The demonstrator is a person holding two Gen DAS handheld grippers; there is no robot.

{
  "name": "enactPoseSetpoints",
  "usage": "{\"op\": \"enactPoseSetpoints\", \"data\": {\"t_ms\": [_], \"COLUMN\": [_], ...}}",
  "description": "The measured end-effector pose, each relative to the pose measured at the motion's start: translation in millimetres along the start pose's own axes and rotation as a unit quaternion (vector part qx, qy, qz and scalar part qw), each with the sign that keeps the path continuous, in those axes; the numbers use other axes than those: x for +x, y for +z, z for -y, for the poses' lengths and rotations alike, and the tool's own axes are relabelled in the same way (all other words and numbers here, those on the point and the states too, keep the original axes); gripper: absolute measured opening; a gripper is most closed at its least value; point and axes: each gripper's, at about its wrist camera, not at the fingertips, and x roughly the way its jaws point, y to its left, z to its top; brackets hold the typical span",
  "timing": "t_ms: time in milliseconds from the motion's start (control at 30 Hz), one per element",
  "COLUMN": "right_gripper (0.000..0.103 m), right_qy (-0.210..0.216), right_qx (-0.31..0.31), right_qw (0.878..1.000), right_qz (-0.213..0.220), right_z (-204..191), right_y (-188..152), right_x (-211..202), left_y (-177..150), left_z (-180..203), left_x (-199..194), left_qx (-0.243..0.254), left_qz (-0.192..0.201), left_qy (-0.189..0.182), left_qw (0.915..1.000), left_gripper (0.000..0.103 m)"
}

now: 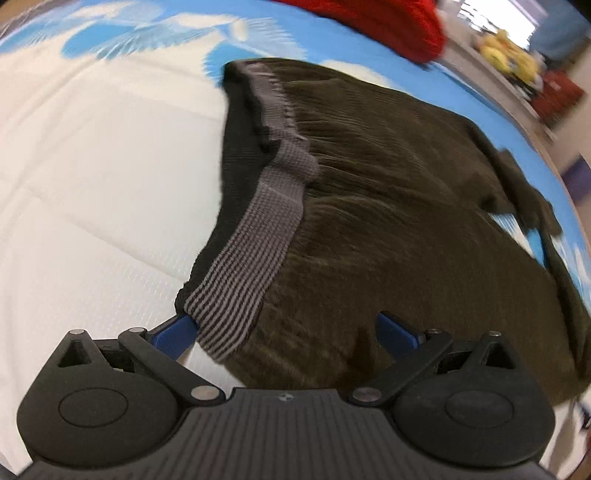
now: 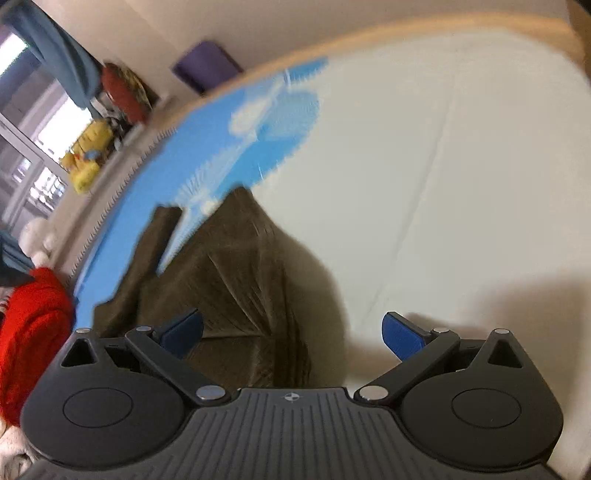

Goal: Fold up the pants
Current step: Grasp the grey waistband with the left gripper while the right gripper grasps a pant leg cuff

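Across the frame's centre, left wrist view: dark brown corduroy pants (image 1: 388,206) lie spread on the mattress (image 1: 92,184), filling the middle and right.
Waistband (image 1: 258,236): grey ribbed band running from the lower centre up to the upper centre of the frame, partly turned over so its inner side shows.
Long axis: from the waistband at centre toward the right edge of the frame, where the legs narrow; the leg ends reach the blue printed part of the cover.
Left gripper (image 1: 291,332): jaws spread wide, blue fingers (image 1: 173,332) either side of the waistband's near end; the left finger sits right at the band's corner, nothing clamped.
Right gripper (image 2: 293,334): jaws wide apart, holding nothing; its left finger is over the cloth, its right one over bare mattress.
Pants, right wrist view (image 2: 236,280): lower left of centre, tapering upward toward the blue print.
Red garment (image 1: 388,22): top of the frame, beyond the pants.
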Motion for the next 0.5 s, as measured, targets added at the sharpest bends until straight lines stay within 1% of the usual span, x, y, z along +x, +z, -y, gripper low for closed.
{"op": "enactPoseSetpoints", "data": {"t_ms": [67, 133, 167, 200, 233, 267, 300, 333, 367, 433, 467, 500], "right_gripper": [0.101, 0.101, 0.099, 0.097, 0.092, 0.085, 0.078, 0.059, 0.037, 0.011, 0.009, 0.009], "right_qy": [0.008, 0.002, 0.002, 0.004, 0.007, 0.011, 0.017, 0.019, 0.01, -0.029, -0.039, -0.04], "right_qx": [0.003, -0.01, -0.016, -0.018, -0.018, -0.019, -0.023, -0.031, -0.039, -0.05, -0.044, -0.028], "right_qw": [1.0, 1.0, 1.0, 1.0, 1.0, 1.0, 1.0, 0.999, 0.999, 0.998, 0.998, 0.999], "right_qz": [-0.017, -0.011, -0.01, -0.011, -0.014, -0.016, -0.012, -0.009, -0.006, 0.005, 0.007, 0.0], "right_z": [-4.2, -11.9, -14.4, -16.3, -17.6, -19.1, -18.7, -19.0, -19.8, -18.0, -14.4, -9.0], "right_y": [-4.5, -6.1, -8.4, -9.7, -11.6, -11.4, -12.6, -14.8, -14.6, -13.4, -12.4, -11.5], "right_x": [9.8, 12.4, 12.3, 13.0, 11.7, 12.8, 9.2, 4.8, 3.3, -1.3, -3.6, -7.5], "left_y": [5.2, 4.6, 1.6, 0.1, -1.9, -4.3, -5.2, -6.3, -7.0, -8.3, -8.7, -9.7], "left_z": [4.9, 8.0, 9.1, 9.8, 10.7, 11.4, 10.2, 8.3, 7.0, 5.0, 4.5, 2.6], "left_x": [0.6, -3.0, -4.6, -6.0, -8.7, -12.7, -15.5, -18.8, -21.4, -25.2, -28.6, -33.4], "left_qx": [-0.01, -0.013, -0.009, -0.002, 0.009, 0.016, 0.022, 0.024, 0.025, 0.02, 0.02, 0.025], "left_qz": [-0.006, 0.001, 0.004, 0.008, 0.012, 0.017, 0.02, 0.024, 0.027, 0.03, 0.033, 0.042], "left_qy": [0.013, 0.025, 0.045, 0.07, 0.091, 0.106, 0.107, 0.102, 0.1, 0.102, 0.103, 0.104], "left_qw": [0.9999, 0.9996, 0.9989, 0.9975, 0.9958, 0.9941, 0.9938, 0.9942, 0.9943, 0.9942, 0.9939, 0.9934], "left_gripper": [0.103, 0.098, 0.084, 0.065, 0.057, 0.037, 0.035, 0.034, 0.031, 0.028, 0.027, 0.026]}}
